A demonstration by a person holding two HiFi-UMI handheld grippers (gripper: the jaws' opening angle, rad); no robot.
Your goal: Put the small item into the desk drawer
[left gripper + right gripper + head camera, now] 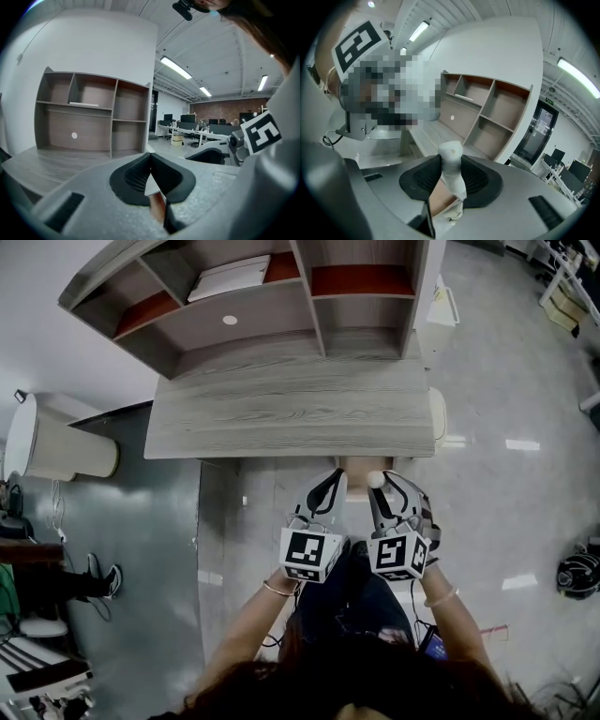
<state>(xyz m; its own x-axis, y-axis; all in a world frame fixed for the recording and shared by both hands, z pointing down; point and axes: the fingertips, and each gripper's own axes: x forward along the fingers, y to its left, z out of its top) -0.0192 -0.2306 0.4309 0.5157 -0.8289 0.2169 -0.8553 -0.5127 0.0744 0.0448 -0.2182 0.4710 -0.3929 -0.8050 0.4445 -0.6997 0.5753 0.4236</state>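
Note:
The grey wood-grain desk [291,413] with a shelf hutch [253,296] fills the top of the head view. Both grippers hang side by side just below its front edge. My right gripper [380,482] is shut on a small white item [376,480], which stands up between the black pads [480,180] as a pale, soft lump [452,154]. My left gripper [334,476] is shut with nothing in it, and its pads [133,176] meet at the tip. A tan panel [361,467] shows under the desk edge between the grippers; whether it is the drawer is unclear.
A white flat object [230,277] lies on an upper hutch shelf. Left of the desk stand a white cylinder [56,448] and a person's feet [103,582]. A dark round object [578,573] lies on the floor at right. My lap and arms fill the bottom.

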